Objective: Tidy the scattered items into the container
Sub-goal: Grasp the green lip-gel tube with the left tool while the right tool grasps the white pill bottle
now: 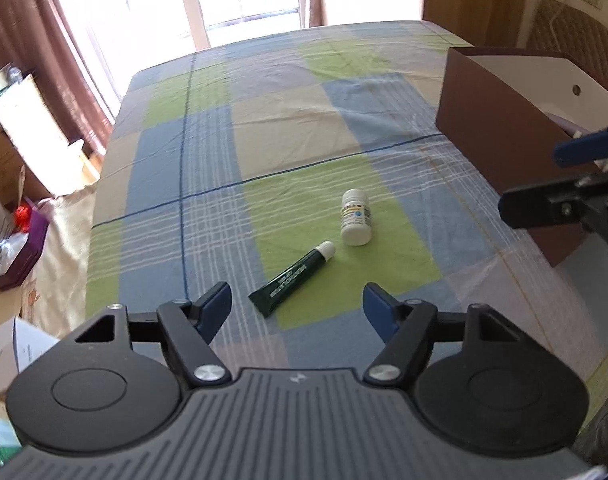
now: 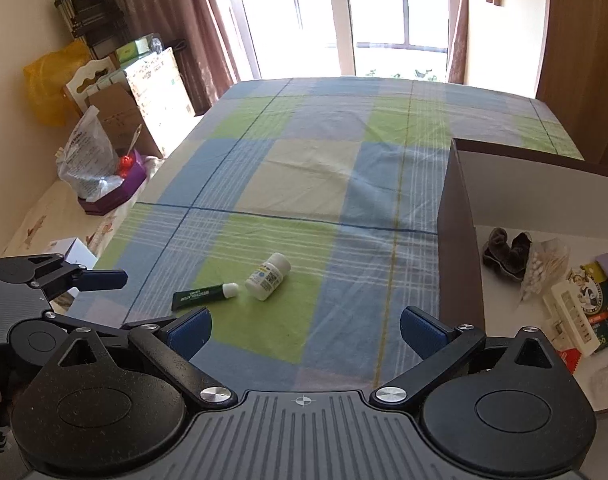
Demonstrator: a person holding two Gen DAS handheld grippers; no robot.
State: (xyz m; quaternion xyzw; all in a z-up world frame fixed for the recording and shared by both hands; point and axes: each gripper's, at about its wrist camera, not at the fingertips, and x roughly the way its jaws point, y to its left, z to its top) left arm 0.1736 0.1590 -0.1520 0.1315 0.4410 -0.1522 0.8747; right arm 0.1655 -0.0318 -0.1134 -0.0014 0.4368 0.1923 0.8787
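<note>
Left gripper: your jaws stand wide apart with nothing between them, poised just short of the dark green ointment tube. Right gripper: likewise spread wide and empty, low over the bedsheet beside the brown box. Items out on the sheet: one ointment tube with a white cap, lying flat; one white pill bottle, on its side just beyond the tube's cap, the two nearly touching. Items already in the box: a dark cloth bundle, a bag of cotton swabs and several small cartons. Judged progress: mostly gathered, with two pieces left for you to bring over. Surface: a bed under a blue, green and beige checked sheet, slightly creased. Room: bright window ahead, brown curtains, cardboard boxes and bags on the floor at left.
</note>
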